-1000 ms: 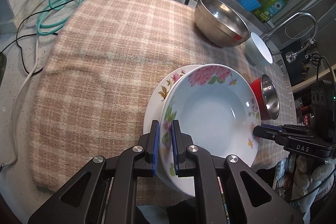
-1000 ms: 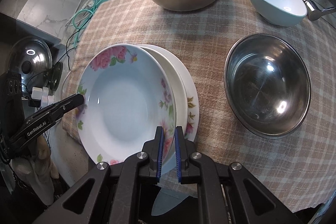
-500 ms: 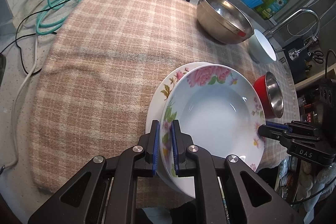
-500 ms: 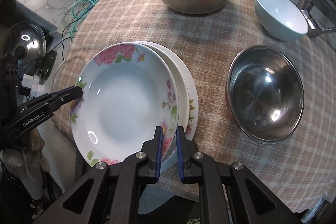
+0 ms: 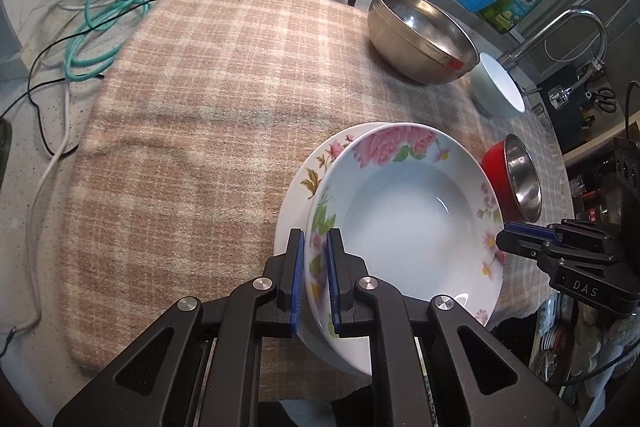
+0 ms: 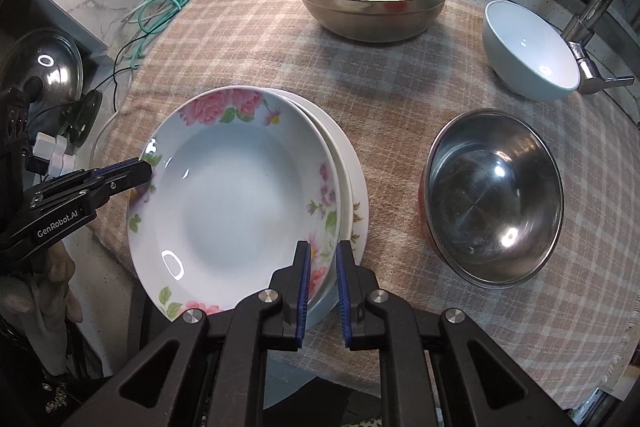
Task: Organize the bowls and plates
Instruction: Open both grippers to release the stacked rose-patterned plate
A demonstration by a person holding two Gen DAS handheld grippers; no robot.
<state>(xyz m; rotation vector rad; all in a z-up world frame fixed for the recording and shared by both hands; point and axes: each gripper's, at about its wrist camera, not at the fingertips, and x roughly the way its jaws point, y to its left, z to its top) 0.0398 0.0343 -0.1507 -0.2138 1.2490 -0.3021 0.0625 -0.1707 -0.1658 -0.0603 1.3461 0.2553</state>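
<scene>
R gripper (image 6: pixel 322 287) fingers pinching floral plate (image 6: pixel 236 199) rim, L gripper (image 6: pixel 132 173) opposite

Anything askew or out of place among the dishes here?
Yes: the floral plate, gripped by both claws, left and right, sits off-centre on the plate stack, overhanging the cloth's near edge. Nothing looks spilled or broken.

We see both views evenly bright and sharp, lit from above, with white glare spots on the floral plate (image 6: pixel 240 203) and steel bowl (image 6: pixel 494 197). Fisheye distortion bends the edges, and the corners go black.
</scene>
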